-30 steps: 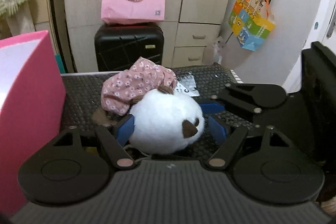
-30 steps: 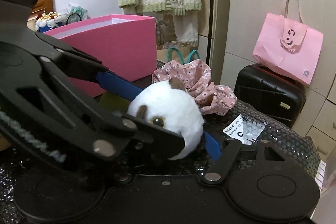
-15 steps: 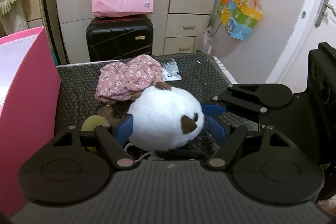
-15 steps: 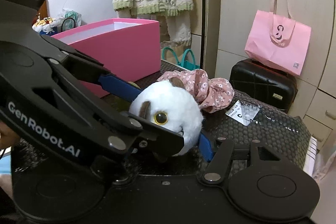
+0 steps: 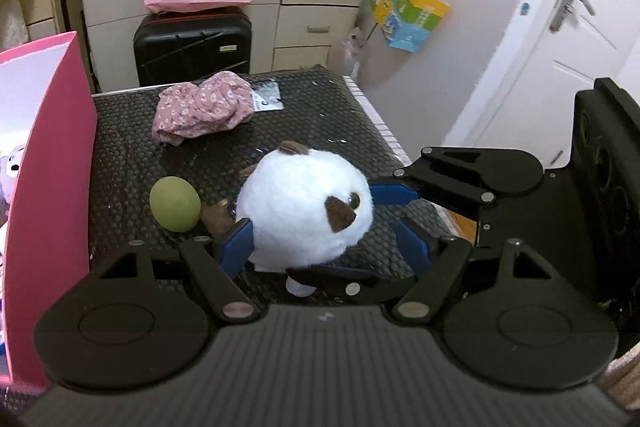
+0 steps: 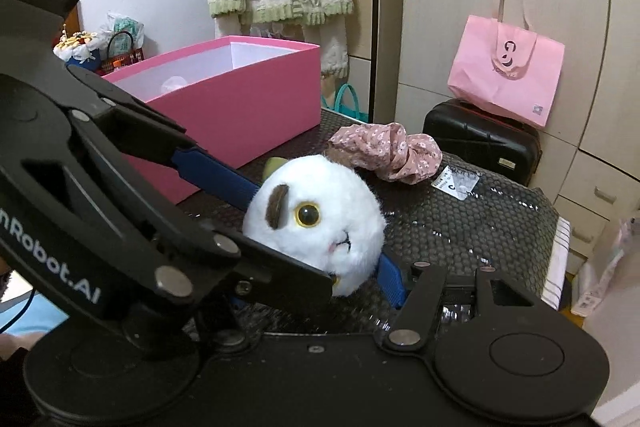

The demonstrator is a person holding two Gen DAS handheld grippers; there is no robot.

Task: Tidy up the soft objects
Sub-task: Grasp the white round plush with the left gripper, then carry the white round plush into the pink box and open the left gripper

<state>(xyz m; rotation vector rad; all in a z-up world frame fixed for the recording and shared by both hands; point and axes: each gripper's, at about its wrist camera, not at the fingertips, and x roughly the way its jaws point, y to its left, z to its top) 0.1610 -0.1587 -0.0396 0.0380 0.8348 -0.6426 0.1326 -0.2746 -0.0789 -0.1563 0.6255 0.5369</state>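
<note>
A: Where is the round white plush toy (image 5: 304,211) sitting?

B: Above the black mat, right of the pink cardboard box (image 5: 48,187). The left gripper (image 5: 324,243) and right gripper (image 6: 320,227) are both clamping it; they're best travelling together, keeping pressure even.

The left claw (image 6: 256,187) covers the near side and underside of the white plush toy (image 6: 316,223) in the right wrist view, so its body is hidden. Beside the toy, a green ball (image 6: 274,165) shows only as a sliver. The pink box (image 5: 48,187) is cut by the left edge, and something white inside (image 5: 12,167) cannot be made out. Print on the label (image 6: 456,183) is too small.
</note>
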